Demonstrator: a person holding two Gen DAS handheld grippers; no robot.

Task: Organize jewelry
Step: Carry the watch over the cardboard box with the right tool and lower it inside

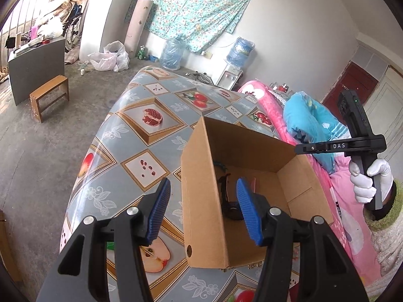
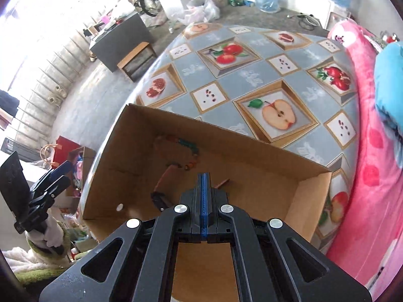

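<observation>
An open cardboard box (image 1: 252,148) (image 2: 252,156) stands on the fruit-patterned tablecloth. On its floor lie a string of coloured beads (image 2: 189,148) (image 1: 220,165) and a watch with a brown strap and a dark face (image 2: 158,193) (image 1: 228,201). My right gripper (image 2: 204,177) hangs above the inside of the box, blue pads shut together with nothing between them. The left wrist view shows it from the side (image 1: 301,149), held by a white-gloved hand (image 1: 365,183). My left gripper (image 1: 204,201) (image 2: 54,176) stands open and empty by the box's left wall.
The table (image 2: 252,75) fills the middle, with its rounded edge on the left. A pink blanket (image 2: 372,176) and a blue pillow (image 1: 307,118) lie along the right. On the floor to the left are a wooden stool (image 1: 49,95) and a grey cabinet (image 1: 35,68).
</observation>
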